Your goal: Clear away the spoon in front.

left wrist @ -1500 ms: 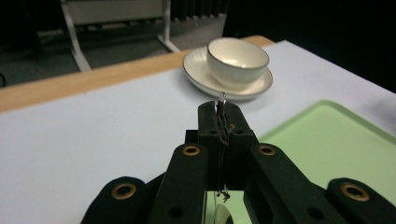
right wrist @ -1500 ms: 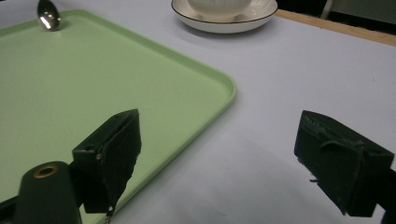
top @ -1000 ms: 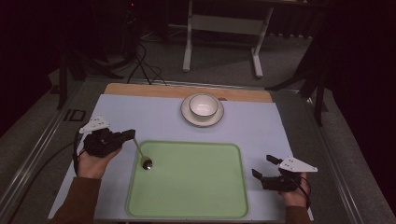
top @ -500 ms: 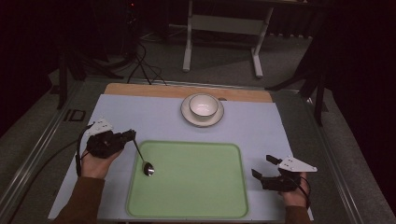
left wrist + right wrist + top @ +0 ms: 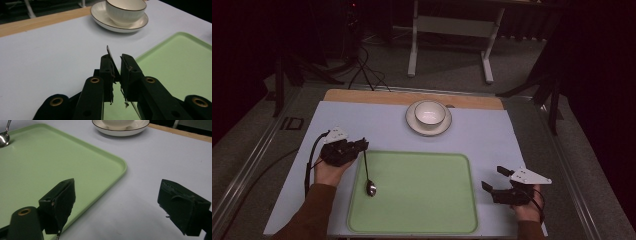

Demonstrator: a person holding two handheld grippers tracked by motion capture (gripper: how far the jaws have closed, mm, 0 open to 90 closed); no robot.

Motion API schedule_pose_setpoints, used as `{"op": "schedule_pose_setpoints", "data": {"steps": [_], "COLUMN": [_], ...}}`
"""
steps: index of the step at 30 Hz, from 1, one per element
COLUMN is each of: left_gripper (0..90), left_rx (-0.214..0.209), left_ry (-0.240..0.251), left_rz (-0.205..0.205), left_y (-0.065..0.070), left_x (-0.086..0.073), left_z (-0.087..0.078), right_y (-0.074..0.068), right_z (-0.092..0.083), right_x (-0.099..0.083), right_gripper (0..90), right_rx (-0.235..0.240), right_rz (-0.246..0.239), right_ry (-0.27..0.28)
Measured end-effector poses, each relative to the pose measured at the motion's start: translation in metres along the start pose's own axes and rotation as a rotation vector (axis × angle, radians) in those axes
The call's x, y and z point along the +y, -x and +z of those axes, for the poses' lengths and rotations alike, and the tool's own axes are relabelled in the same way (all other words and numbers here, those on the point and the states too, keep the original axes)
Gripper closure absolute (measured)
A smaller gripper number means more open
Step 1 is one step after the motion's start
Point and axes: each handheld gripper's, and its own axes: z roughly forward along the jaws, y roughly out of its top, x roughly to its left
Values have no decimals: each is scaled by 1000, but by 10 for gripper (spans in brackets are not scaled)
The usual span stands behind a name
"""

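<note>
A metal spoon lies with its bowl on the green tray, near its left edge, and its handle slants up into my left gripper. In the left gripper view the thin handle leans on one pad of that gripper; a slit shows beside it, and the jaws have just been opening. My right gripper rests on the table right of the tray. Its jaws stand wide open with nothing between them.
A white cup sits on a saucer beyond the tray, near the wooden strip at the table's far edge. The blue-grey table cover surrounds the tray. The floor beyond holds cables and a stand.
My left hand has sunk and shifted right toward the tray, and the spoon's bowl has come nearer along the tray's left side. The right hand has stayed still.
</note>
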Motion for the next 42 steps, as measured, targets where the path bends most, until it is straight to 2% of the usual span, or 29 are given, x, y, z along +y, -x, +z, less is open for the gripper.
{"op": "schedule_pose_setpoints", "data": {"steps": [5, 17, 25, 31, 42], "left_gripper": [800, 785, 776, 749, 725], "left_rx": [-12, -21, -40, -55, -62], "left_ry": [10, 4, -6, -36, -87], "left_rz": [-17, -5, -19, -42, -31], "left_y": [-2, 1, 3, 3, 6], "left_x": [-4, -14, -23, -33, -42], "left_z": [-2, -5, -6, -7, 1], "right_y": [0, 0, 0, 0, -1], "right_z": [0, 0, 0, 0, 0], "right_x": [0, 0, 0, 0, 1], "right_gripper": [144, 144, 144, 144, 144], "right_rx": [1, 2, 3, 4, 5], "right_rz": [-1, -1, 0, 0, -2], "right_ry": [1, 0, 0, -1, 0]}}
